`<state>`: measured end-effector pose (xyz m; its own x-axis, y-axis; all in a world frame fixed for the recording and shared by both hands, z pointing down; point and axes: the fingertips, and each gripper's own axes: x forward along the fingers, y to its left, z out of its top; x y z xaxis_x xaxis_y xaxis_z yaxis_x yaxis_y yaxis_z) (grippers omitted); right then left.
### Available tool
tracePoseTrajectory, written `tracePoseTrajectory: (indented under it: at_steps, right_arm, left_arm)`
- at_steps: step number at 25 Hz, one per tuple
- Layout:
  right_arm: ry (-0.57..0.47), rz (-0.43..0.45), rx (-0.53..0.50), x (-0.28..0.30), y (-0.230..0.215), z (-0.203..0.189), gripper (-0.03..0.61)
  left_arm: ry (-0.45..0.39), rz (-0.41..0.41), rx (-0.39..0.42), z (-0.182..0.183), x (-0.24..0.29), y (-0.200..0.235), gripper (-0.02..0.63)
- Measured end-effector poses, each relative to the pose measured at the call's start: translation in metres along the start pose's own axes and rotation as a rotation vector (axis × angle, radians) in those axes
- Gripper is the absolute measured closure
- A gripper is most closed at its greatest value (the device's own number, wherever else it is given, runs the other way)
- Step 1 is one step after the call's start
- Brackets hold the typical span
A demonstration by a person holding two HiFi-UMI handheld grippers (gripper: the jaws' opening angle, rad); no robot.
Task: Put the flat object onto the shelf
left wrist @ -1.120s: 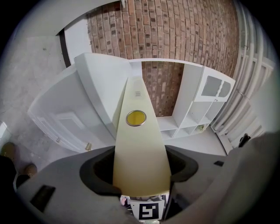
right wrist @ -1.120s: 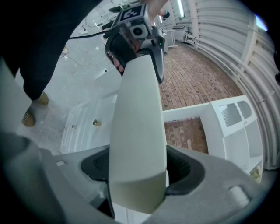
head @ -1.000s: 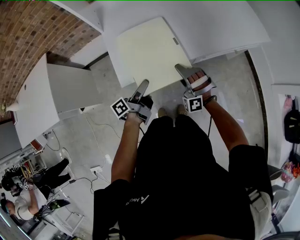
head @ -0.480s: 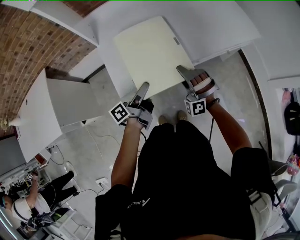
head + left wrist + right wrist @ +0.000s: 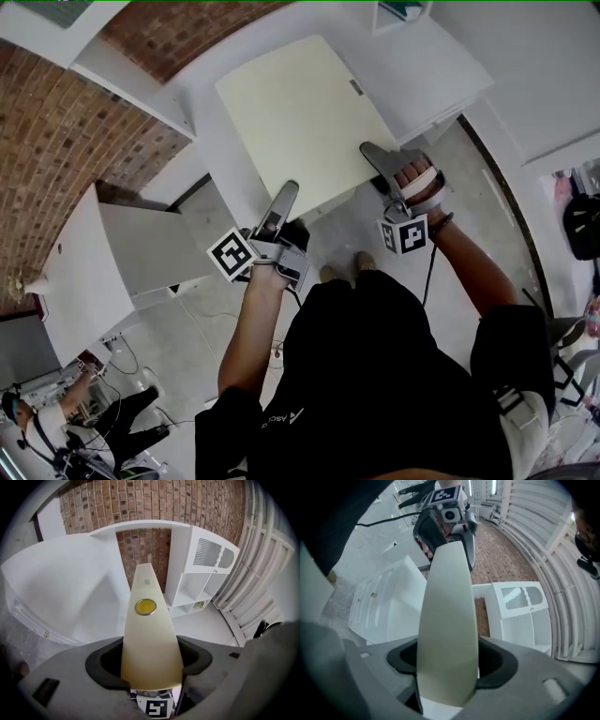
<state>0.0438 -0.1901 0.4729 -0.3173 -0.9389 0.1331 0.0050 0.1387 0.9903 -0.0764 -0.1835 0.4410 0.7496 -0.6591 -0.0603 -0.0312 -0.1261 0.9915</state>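
Note:
The flat object is a cream panel [image 5: 305, 127], held off the floor in front of a white shelf unit [image 5: 441, 66]. My left gripper [image 5: 281, 202] is shut on its near left edge and my right gripper [image 5: 375, 159] on its near right edge. In the left gripper view the panel [image 5: 151, 634] runs edge-on between the jaws of the left gripper [image 5: 151, 667], with a yellow disc [image 5: 146, 607] on it. In the right gripper view the panel [image 5: 447, 620] fills the jaws of the right gripper [image 5: 447, 667], and the left gripper [image 5: 445, 513] shows at its far end.
A brick wall [image 5: 66, 141] curves along the left. A low white cabinet [image 5: 103, 253] stands at the left on the grey floor. White cubby shelves [image 5: 197, 588] stand beside the brick. The holder's feet [image 5: 342, 272] are just below the panel. Another person [image 5: 37, 431] works at the far lower left.
Both grippers have lifted the panel together, toward the top of the head view. More brick wall and the upper shelf edge have come into view.

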Motion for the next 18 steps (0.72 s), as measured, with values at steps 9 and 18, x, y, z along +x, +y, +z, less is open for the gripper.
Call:
tracePoseTrajectory:
  at_steps: [9,18]
  right_arm:
    - [0.052,-0.078,-0.016,-0.028,-0.092,-0.013,0.258]
    - [0.110,-0.144,-0.014,-0.047,-0.170,-0.035,0.259]
  left_arm:
    - [0.037,-0.054,0.051,-0.006,0.017,-0.095,0.330]
    - [0.064,-0.087,0.110,-0.009,0.041,-0.171,0.328]
